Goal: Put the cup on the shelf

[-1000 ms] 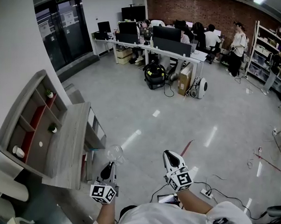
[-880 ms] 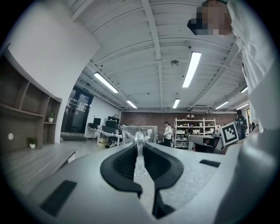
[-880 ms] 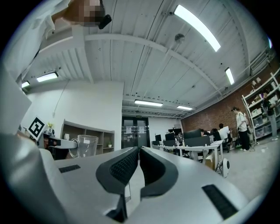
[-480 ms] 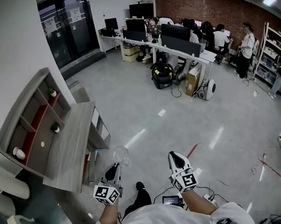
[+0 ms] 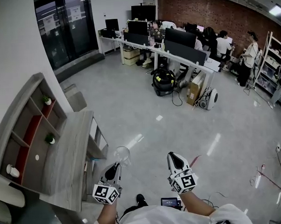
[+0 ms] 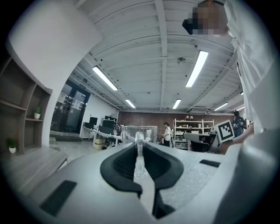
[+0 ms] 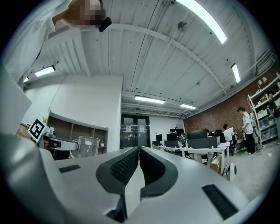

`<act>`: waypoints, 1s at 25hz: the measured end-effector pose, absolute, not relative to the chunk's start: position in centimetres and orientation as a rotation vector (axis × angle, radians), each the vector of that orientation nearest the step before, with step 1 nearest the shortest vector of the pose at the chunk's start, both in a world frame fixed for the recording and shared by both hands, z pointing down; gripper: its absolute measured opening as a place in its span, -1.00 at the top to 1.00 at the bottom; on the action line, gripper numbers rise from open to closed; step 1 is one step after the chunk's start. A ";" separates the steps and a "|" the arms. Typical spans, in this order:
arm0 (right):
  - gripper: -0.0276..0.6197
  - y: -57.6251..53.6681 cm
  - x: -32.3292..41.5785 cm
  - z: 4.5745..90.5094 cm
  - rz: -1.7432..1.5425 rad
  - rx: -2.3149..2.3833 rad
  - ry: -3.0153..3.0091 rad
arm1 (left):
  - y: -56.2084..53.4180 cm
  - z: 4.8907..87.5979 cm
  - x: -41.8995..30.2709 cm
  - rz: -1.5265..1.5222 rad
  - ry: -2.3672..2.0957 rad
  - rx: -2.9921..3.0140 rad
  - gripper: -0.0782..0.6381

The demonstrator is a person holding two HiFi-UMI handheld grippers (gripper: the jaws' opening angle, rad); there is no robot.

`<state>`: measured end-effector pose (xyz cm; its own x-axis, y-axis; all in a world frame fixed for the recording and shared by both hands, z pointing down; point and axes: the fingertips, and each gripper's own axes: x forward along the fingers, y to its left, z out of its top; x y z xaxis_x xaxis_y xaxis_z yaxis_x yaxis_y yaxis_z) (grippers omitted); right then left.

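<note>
Cup [image 5: 121, 155], clear glass, is clamped in my left gripper [image 5: 115, 166]: its jaws are closed on a thin clear part of the cup, holding it in the air above the floor [image 5: 145, 109]. The cup is right of the grey shelf [image 5: 21, 137] and apart from it. My right gripper [image 5: 173, 156] is empty, jaws pressed together, beside the left

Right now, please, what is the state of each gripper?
Left gripper: shut on the clear cup, pinching its wall.
Right gripper: shut, holding nothing.
</note>
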<state>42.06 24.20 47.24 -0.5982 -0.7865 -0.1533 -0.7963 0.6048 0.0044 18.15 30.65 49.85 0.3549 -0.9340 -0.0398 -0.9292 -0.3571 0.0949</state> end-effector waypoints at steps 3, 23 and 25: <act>0.80 20.3 39.4 47.1 0.108 -1.329 2.695 | 26.6 49.7 15.8 -0.138 -1.739 2.547 0.70; 0.80 3.9 28.4 48.6 0.039 -1.274 2.733 | 10.2 50.2 6.0 -0.149 -1.768 2.536 0.70; 0.80 1.6 27.4 48.8 0.034 -1.241 2.734 | 8.3 50.5 5.2 -0.156 -1.786 2.518 0.70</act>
